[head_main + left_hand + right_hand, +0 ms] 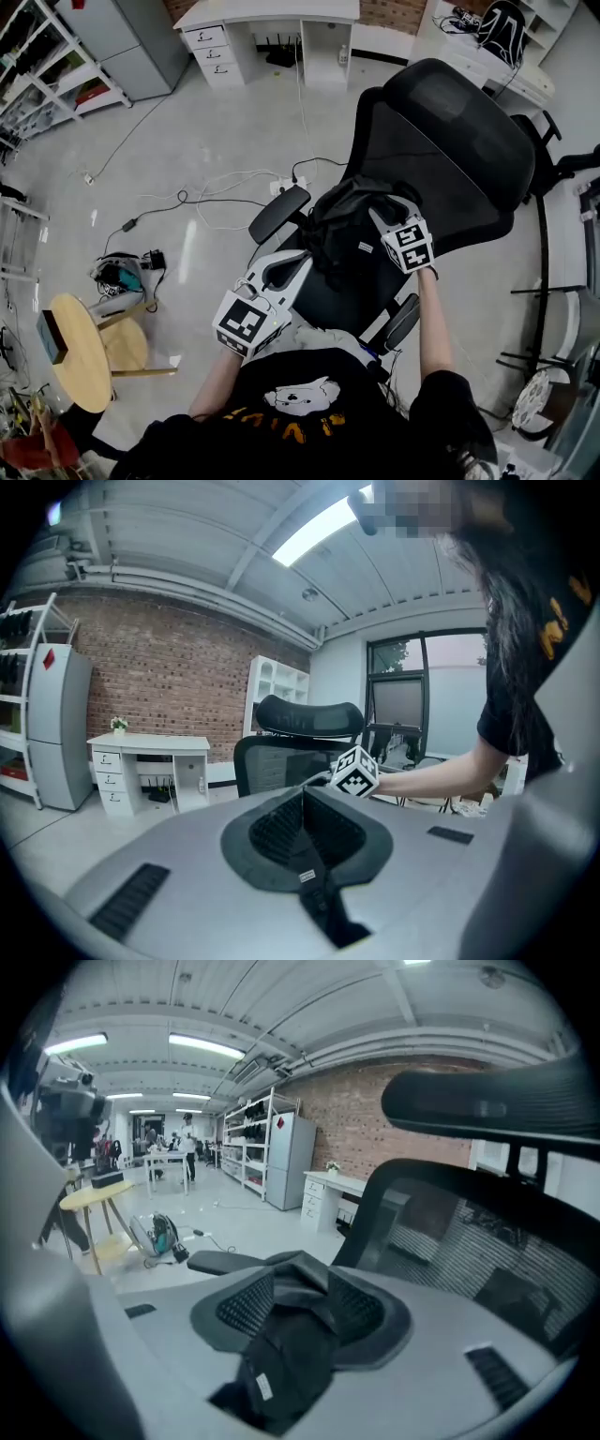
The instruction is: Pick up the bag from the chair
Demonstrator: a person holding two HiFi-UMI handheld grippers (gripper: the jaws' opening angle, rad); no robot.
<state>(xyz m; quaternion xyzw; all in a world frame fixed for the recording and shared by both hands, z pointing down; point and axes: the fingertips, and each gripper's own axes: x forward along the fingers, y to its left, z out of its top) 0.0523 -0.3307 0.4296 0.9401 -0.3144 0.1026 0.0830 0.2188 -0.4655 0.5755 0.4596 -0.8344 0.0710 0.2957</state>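
My right gripper (pixel 386 210) is clamped on a bunched fold of the bag (pixel 337 227), which lies on the chair (pixel 450 159) just ahead of my left gripper (pixel 291 267); that one is pinched thin on its strap (pixel 309 878), so both, I judge, share the lift.

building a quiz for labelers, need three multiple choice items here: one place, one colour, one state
1. Where is the bag? A on the office chair B on the floor C on the white desk
2. What colour is the round side table's top? A yellow B red C blue
3. How is the right gripper? A open, empty B shut on the bag C out of view
Key: A, it shows between the armrests; A, seen in the head view; B, black fabric sits clamped between its jaws.
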